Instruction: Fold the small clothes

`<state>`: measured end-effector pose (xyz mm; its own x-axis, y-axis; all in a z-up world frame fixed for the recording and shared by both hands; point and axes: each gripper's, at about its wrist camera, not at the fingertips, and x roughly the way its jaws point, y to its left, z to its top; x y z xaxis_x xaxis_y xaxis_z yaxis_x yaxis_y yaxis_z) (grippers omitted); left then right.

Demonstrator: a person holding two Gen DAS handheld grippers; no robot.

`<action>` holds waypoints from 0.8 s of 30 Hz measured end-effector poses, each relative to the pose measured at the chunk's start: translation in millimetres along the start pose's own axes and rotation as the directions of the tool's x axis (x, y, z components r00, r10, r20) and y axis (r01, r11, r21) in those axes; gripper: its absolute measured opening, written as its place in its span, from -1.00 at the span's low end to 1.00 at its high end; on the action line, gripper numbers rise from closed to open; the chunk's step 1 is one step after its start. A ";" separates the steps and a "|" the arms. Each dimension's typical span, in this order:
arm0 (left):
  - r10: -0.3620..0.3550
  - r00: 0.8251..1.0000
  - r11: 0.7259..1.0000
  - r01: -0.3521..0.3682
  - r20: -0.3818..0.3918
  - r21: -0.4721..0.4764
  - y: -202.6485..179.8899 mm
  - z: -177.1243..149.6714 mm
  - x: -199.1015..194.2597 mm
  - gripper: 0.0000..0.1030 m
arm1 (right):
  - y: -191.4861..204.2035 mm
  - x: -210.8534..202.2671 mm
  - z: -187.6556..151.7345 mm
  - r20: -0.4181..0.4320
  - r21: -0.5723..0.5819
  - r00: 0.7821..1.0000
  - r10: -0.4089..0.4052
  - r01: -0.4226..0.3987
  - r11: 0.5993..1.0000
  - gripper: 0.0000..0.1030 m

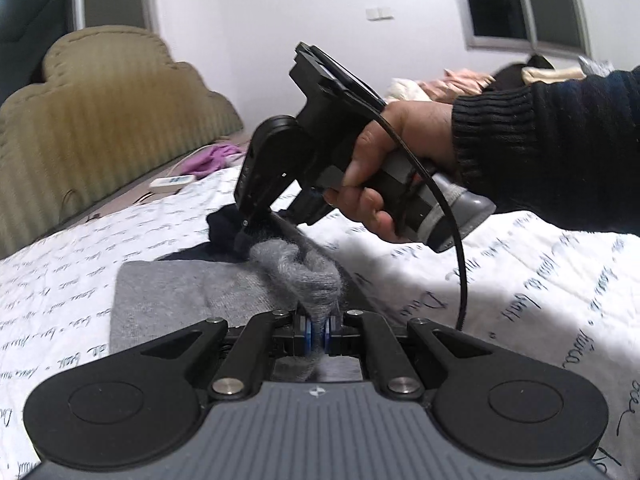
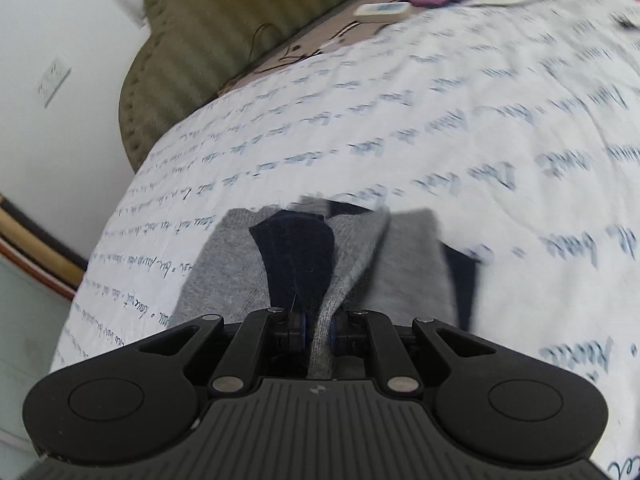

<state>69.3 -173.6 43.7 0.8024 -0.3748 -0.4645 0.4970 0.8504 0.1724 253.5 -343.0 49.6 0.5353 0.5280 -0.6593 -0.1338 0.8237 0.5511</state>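
Observation:
A small grey knitted garment (image 1: 172, 292) with dark navy parts (image 1: 224, 228) lies on a white bedsheet with script print (image 1: 60, 280). My left gripper (image 1: 316, 330) is shut on a bunched grey fold of it. My right gripper (image 1: 244, 236), held in a hand, pinches the far edge of the same garment. In the right wrist view the right gripper (image 2: 318, 330) is shut on a grey fold (image 2: 352, 268), with a navy strip (image 2: 298, 256) just left of it. The garment is lifted and bunched between both grippers.
An olive padded headboard (image 1: 92, 120) stands at the left. A white remote (image 1: 172, 182) and a purple cloth (image 1: 208, 158) lie near it. More clothes (image 1: 444, 84) are piled at the back right under a window (image 1: 524, 0).

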 end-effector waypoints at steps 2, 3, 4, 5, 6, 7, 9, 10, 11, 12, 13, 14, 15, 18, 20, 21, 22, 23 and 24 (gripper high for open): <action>-0.003 1.000 1.000 0.003 -0.003 0.017 -4.4 0.2 2.4 -0.89 | -6.9 -6.7 -1.6 0.026 0.007 0.999 0.021 -0.022 1.000 -0.75; -0.005 1.000 1.000 0.005 -0.006 0.022 -2.0 1.1 5.7 -0.89 | -10.0 -10.3 -1.4 0.040 0.009 0.999 0.031 -0.032 0.999 -0.75; -0.006 1.000 1.000 0.007 -0.012 0.025 -0.2 1.0 9.7 -0.89 | -14.2 -13.7 -0.7 0.052 0.015 0.998 0.039 -0.040 0.999 -0.75; -0.008 1.000 1.000 0.008 -0.020 0.028 -2.8 -2.0 11.5 -0.89 | -18.8 -14.4 0.6 0.063 0.025 0.997 0.041 -0.042 0.999 -0.75; -0.011 0.999 0.999 0.013 -0.034 0.030 -6.4 -2.3 15.4 -0.89 | -24.1 -13.3 0.6 0.066 0.034 0.997 0.035 -0.037 0.999 -0.75; -0.019 0.998 0.999 0.020 -0.053 0.035 -12.8 -3.3 14.1 -0.89 | -29.3 -10.8 -0.4 0.063 0.042 0.998 0.030 -0.033 0.999 -0.75; -0.021 0.995 0.999 0.025 -0.097 0.045 -26.1 -6.6 22.5 -0.86 | -38.0 -4.4 -5.8 0.053 0.058 0.998 0.030 -0.033 0.998 -0.72; -0.018 0.993 0.998 0.024 -0.114 0.050 -26.1 -10.0 26.2 -0.85 | -41.3 -2.8 -8.8 0.055 0.069 0.998 0.028 -0.032 0.997 -0.61; -0.021 0.992 0.998 0.028 -0.121 0.057 -25.5 -11.8 26.1 -0.84 | -44.5 -4.0 -11.4 0.070 0.091 0.997 0.029 -0.036 0.995 -0.49; -0.028 0.993 0.997 0.036 -0.113 0.063 -23.5 -13.6 21.6 -0.83 | -48.4 -7.7 -13.1 0.095 0.114 0.995 0.043 -0.054 0.992 -0.38; -0.046 0.994 0.996 0.053 -0.096 0.072 -19.8 -15.9 13.6 -0.80 | -52.1 -13.7 -14.7 0.122 0.135 0.991 0.056 -0.072 0.988 -0.29; -0.065 0.995 0.994 0.071 -0.079 0.079 -14.6 -17.5 5.8 -0.77 | -56.1 -21.6 -15.5 0.157 0.154 0.986 0.058 -0.082 0.985 -0.24; -0.083 0.994 0.993 0.088 -0.064 0.074 -6.9 -21.7 -4.9 -0.74 | -59.6 -30.3 -16.7 0.191 0.168 0.980 0.053 -0.086 0.982 -0.16; -0.135 0.990 0.989 0.133 -0.040 -0.063 35.3 -22.4 -36.6 -0.24 | -67.6 -53.0 -18.2 0.257 0.185 0.966 0.032 -0.082 0.979 -0.16; -0.142 0.990 0.972 0.141 0.011 -0.189 72.4 -15.7 -50.7 0.60 | -69.3 -58.8 -18.1 0.261 0.174 0.965 0.027 -0.075 0.982 -0.16; -0.112 0.993 0.963 0.118 0.040 -0.244 92.5 -11.0 -51.4 0.76 | -67.7 -58.4 -17.4 0.255 0.163 0.967 0.022 -0.066 0.984 -0.14; -0.073 0.996 0.955 0.083 0.047 -0.284 110.4 -6.1 -45.8 0.87 | -65.8 -56.4 -16.7 0.244 0.149 0.970 0.014 -0.051 0.988 -0.08; -0.029 0.999 0.949 0.038 0.034 -0.314 126.4 -0.6 -35.3 0.87 | -62.6 -51.6 -15.2 0.228 0.134 0.974 0.002 -0.033 0.990 -0.04; 0.014 1.000 0.938 -0.012 0.004 -0.346 141.3 5.4 -20.5 0.87 | -59.4 -45.9 -13.5 0.214 0.122 0.977 -0.015 -0.011 0.992 0.02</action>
<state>124.9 -47.8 82.3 0.8106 -0.3645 -0.4584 0.3429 0.9299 -0.1331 225.7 -413.3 40.3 0.7032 0.4589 -0.5430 -0.0366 0.7862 0.6169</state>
